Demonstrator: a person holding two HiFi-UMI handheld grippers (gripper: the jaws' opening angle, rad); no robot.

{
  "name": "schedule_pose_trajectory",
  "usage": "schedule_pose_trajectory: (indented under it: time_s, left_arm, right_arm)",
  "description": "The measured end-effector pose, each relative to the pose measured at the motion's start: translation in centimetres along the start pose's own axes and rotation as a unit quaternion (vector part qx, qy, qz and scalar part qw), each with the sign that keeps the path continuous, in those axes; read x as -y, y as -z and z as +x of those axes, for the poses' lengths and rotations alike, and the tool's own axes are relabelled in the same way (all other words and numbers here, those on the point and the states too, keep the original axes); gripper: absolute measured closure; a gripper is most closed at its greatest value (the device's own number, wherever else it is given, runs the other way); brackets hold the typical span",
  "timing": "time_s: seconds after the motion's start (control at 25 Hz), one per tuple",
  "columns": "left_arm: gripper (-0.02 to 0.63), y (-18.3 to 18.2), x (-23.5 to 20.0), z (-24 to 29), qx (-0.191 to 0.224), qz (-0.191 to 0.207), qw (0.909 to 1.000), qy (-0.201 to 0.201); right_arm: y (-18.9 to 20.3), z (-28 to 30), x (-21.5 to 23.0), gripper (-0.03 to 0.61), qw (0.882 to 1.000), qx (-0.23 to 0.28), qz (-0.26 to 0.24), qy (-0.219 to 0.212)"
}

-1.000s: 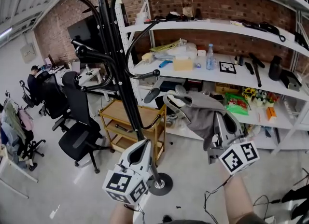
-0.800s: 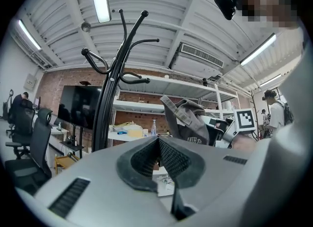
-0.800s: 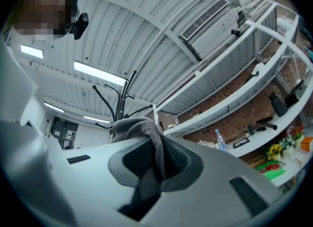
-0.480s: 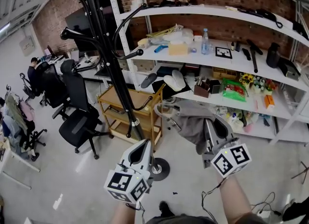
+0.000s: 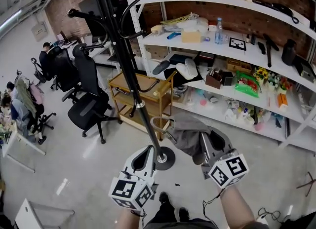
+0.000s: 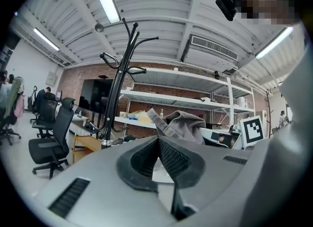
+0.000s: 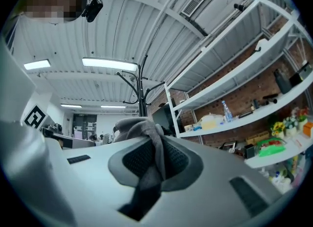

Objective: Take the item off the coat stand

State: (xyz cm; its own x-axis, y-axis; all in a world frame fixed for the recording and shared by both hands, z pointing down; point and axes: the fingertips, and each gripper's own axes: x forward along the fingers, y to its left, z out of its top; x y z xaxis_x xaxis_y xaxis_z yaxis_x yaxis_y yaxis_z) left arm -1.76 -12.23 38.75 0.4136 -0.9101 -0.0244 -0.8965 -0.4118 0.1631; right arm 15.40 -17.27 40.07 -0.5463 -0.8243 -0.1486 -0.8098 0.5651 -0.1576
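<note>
Cloth [image 5: 185, 139] clear of the hooks, strap close to the pole

The grey cloth hung low in front of the person, pinched in the right hand-held gripper [image 5: 206, 141], whose jaws were nearly together with a fold of fabric pressed between the pads. It was well below the hooks of the coat stand [image 5: 129, 75] and above the floor [image 5: 74, 154]. The left hand-held gripper [image 5: 147, 151] had its jaws together with nothing in them, just beside the stand's round base [image 5: 165, 160].

The main risk seemed to be the pale strap loop [image 5: 159, 124] trailing from the cloth towards the pole. Whether it touched the pole could not be told. A pull away on that side could likely catch the loop on the pole or a low hook, tugging the cloth out of the jaws or rocking the stand. The grip also looked thin, only a bunched fold, so the hanging weight might slide free and drop the cloth to the floor. The left hand-held gripper's closeness to the base could knock the stand.
</note>
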Motion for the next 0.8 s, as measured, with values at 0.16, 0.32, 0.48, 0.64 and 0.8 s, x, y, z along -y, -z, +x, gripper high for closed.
schedule_pose_trajectory:
  time_s: [0.16, 0.32, 0.48, 0.64, 0.8]
  left_arm:
    - [0.606, 1.8, 0.6, -2.0, -0.011, -0.022, 0.9995, -0.018]
    - [0.607, 1.9, 0.8, -3.4, -0.009, -0.018, 0.9994, -0.027]
    - [0.607, 1.9, 0.8, -4.3, -0.009, -0.020, 0.9993, -0.030]
    - [0.607, 2.9, 0.4, -5.5, -0.015, -0.036, 0.9988, -0.030]
    - [0.607, 4.0, 0.5, -7.2, -0.025, -0.050, 0.9982, -0.024]
  right_arm:
    - [2.0, -1.2, -0.8, 0.534, 1.000, -0.010, 0.012, -0.016]
    - [2.4, -1.7, -1.7, 0.534, 0.999, 0.001, 0.019, -0.026]
    - [2.7, -1.8, -2.7, 0.534, 0.999, -0.009, 0.017, -0.028]
    - [3.7, -2.3, -4.7, 0.534, 0.999, -0.029, -0.001, -0.033]
    - [4.2, -3.3, -6.4, 0.534, 0.999, -0.039, -0.011, -0.033]
